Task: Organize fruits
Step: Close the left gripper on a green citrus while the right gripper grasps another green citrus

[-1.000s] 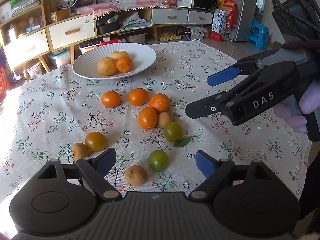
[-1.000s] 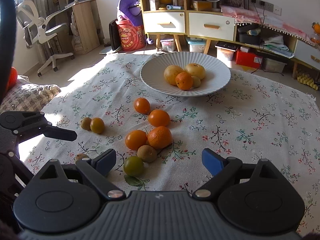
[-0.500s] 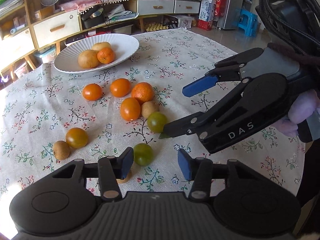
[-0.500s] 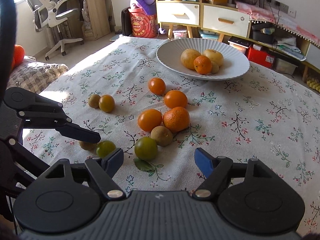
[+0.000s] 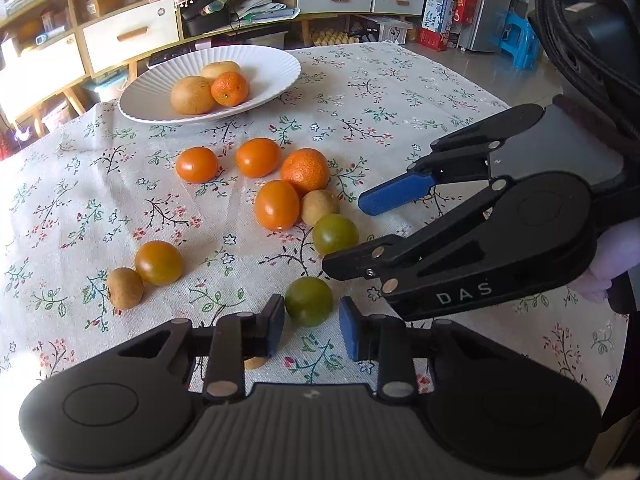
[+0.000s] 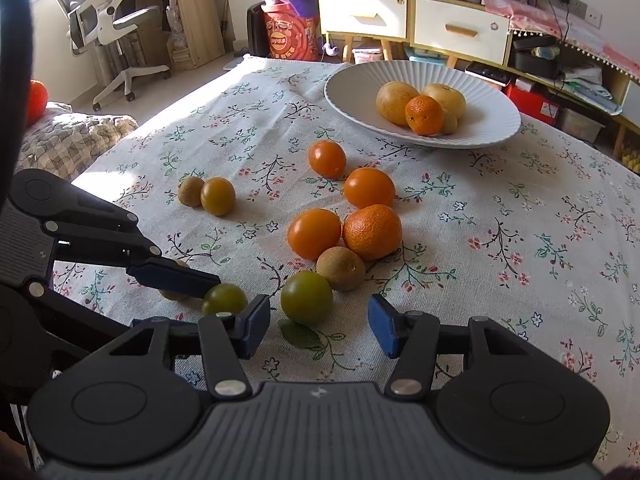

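Narrower jaws around seemingly unripe green fruit [image 5: 309, 301]

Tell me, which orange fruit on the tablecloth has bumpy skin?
The mandarin touching the brown fruit in the middle cluster. Its peel is dimpled; the other orange ones on the cloth are smooth and shiny.

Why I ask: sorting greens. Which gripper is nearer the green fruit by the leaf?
Right gripper: closing, its fingers flank that green fruit. Left gripper, closing, flanks another beside it.

Black grippers [image 5: 312, 322], blue pads [image 5: 394, 198]
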